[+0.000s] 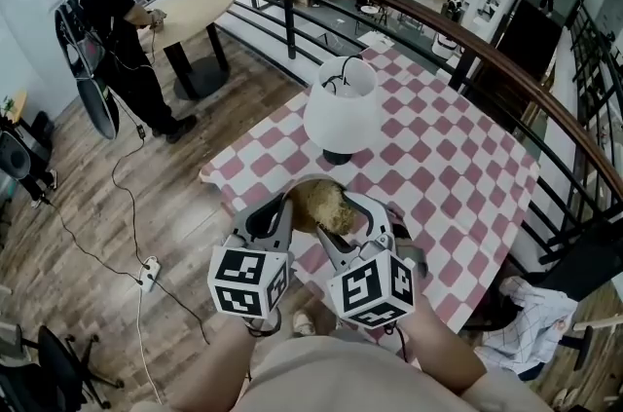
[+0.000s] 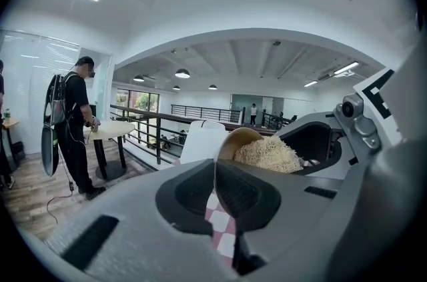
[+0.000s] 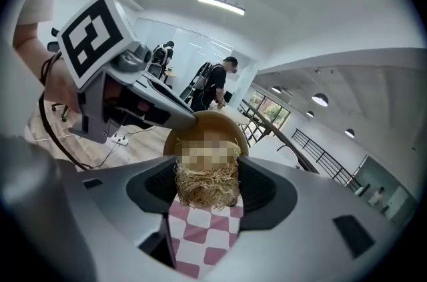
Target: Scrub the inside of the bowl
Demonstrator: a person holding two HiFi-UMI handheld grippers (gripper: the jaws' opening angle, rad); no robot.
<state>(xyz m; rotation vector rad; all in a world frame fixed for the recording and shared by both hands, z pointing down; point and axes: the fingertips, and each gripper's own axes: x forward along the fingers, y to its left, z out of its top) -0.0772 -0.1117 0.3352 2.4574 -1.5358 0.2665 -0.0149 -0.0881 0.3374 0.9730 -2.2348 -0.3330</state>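
My left claw (image 2: 215,194) is clenched on the bowl (image 2: 235,141). Its two grey jaws meet on the thin rim, one jaw inside the wall and one outside. The bowl is round, tan and smooth, with a matte wall that looks like wood or bamboo. It is tipped on its side, with the opening turned toward my right claw (image 3: 207,184).

The right claw is grasping the scrubber (image 2: 270,155), a pale, straw-coloured wad of coarse, tangled fibres. The wad is pinched between the jaws and sticks out past their tips into the bowl's hollow, pressed against the inner wall.

From the head view, the bowl sits between the two claws, just in front of me and over the near corner of the tabletop (image 1: 458,167). I cannot tell whether the bowl touches it. The tabletop is covered by a cloth checked in dusty pink and white squares.

Farther back on the cloth stands a white lamp (image 1: 341,113) with a smooth, drum-shaped shade on a dark base, well apart from the bowl.

The only print I can see is the black-and-white square markers on the claws' cubes.

Beyond the tabletop there is a dark metal railing (image 1: 409,20) with a rounded brown handrail. Off to the left, a person (image 1: 117,40) in black stands beside a round pale table (image 1: 190,11) on a wood-plank floor.
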